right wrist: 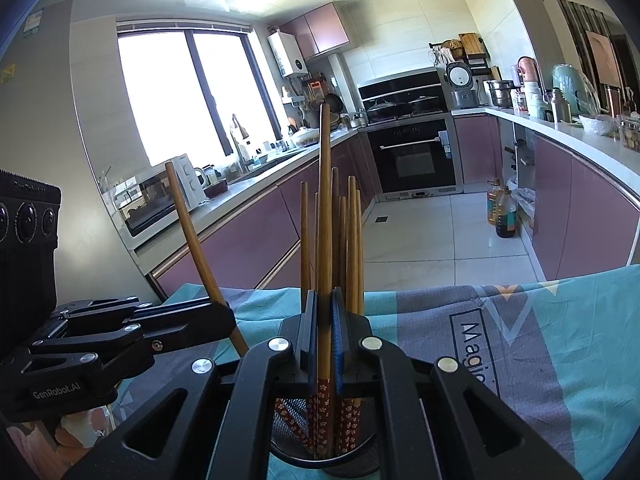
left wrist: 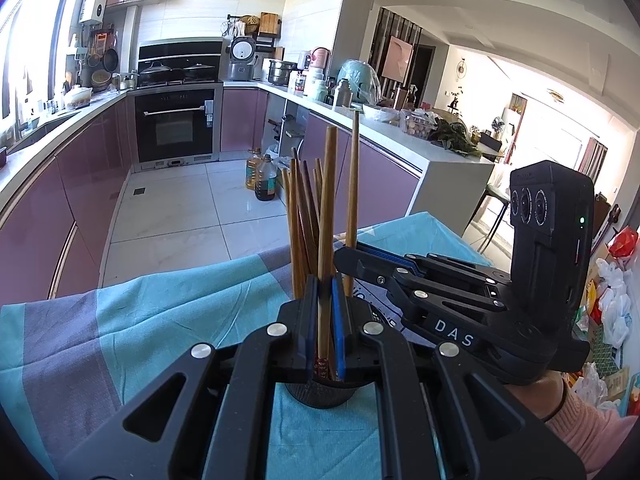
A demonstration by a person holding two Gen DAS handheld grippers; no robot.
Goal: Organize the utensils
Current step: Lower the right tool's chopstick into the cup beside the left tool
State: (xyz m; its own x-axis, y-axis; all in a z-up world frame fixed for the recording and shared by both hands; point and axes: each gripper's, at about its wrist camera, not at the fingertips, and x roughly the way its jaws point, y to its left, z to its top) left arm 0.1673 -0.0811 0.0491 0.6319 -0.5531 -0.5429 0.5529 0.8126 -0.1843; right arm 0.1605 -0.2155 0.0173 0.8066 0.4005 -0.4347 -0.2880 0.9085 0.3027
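Brown wooden chopsticks point(right wrist: 325, 216) pinched singly in both grippers' jaws, lower centre, over the black mesh holder point(right wrist: 320, 458); next: lower, release.

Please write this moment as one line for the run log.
left gripper: shut on chopstick | right gripper: shut on another chopstick | both over black mesh holder | rest already inside

Black mesh holder point(right wrist: 320, 458) stands upright on the cloth, near edge of the scene. Inside it, a bundle of wooden chopsticks point(right wrist: 347, 240), plain ends up, red flower-patterned ends down. Two further chopsticks are raised: one upright point(left wrist: 326, 216) above the holder, one tilted point(left wrist: 353, 184) just to its right.
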